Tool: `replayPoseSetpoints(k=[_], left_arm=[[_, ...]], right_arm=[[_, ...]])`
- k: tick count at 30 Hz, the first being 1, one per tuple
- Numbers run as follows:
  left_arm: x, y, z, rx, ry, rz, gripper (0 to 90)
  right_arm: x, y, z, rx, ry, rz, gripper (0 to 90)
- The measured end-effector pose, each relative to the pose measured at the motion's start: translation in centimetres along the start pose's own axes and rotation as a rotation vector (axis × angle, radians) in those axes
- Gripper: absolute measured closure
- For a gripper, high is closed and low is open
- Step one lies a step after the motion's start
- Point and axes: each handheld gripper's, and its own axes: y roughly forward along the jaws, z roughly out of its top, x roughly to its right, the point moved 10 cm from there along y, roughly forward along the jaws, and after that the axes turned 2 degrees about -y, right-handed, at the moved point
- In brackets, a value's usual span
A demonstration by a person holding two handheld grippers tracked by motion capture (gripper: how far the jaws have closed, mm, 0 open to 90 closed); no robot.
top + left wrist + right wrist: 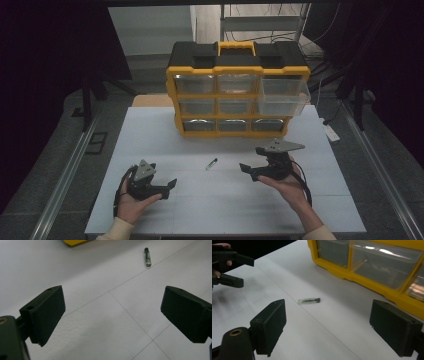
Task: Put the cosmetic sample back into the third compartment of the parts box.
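A small clear vial [211, 163] with a dark cap lies flat on the white table, between the two grippers and in front of the organizer. My left gripper [169, 188] is held low at the front left, open and empty. In the left gripper view the vial [147, 257] lies far ahead, right of centre, beyond the wide-apart jaws. My right gripper [251, 160] hovers to the vial's right, also open and empty. In the right gripper view the vial [309, 300] rests just beyond the gap between the jaws.
A yellow and black drawer organizer [235, 75] with clear drawers stands at the back middle of the table [150, 130]. Its top right drawer [284, 95] is pulled out. The right gripper view shows the organizer's lower drawers [377, 262] close by and the left gripper [227, 267] farther off.
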Motion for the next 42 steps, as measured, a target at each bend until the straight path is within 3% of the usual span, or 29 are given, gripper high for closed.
replayPoseSetpoints(k=[28,42], left_arm=[[0.3,0.1,0.2,0.003,0.009,-0.009,6.4],[0.6,0.3,0.2,-0.002,0.019,-0.009,6.6]], right_arm=[[-2.2,5.0,0.1,-0.089,-0.058,0.043,14.1],[-3.0,6.5,0.9,-0.098,-0.086,0.064,14.0]])
